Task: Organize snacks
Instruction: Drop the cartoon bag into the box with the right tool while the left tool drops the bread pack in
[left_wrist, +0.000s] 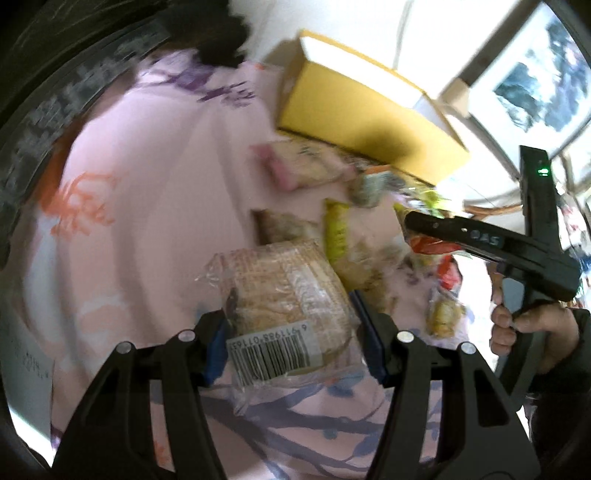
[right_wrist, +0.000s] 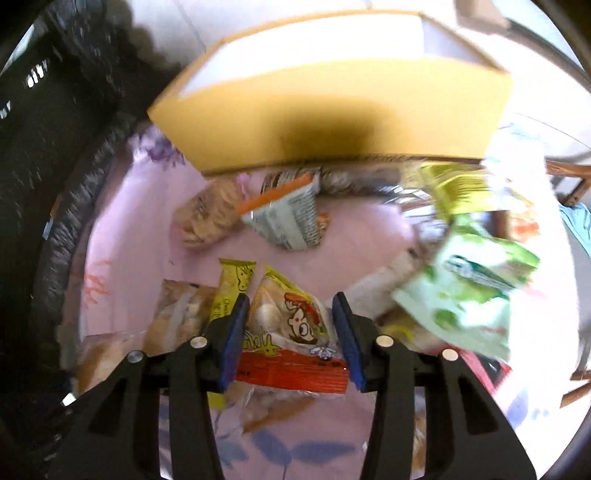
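Clearly clamped, left gripper (left_wrist: 291, 325) jaws on clear-wrapped cracker pack (left_wrist: 284, 291) (barcode up), right gripper (right_wrist: 288, 332) jaws gripping cartoon snack packet (right_wrist: 291, 328).

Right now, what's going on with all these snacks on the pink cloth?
A person is sorting snacks with a gripper in each hand. The left gripper is closed on a clear-wrapped cracker pack with a barcode label. The right gripper is closed on a yellow and red cartoon snack packet. Other packets lie scattered on the floral pink cloth, and an open yellow cardboard box sits just behind them.
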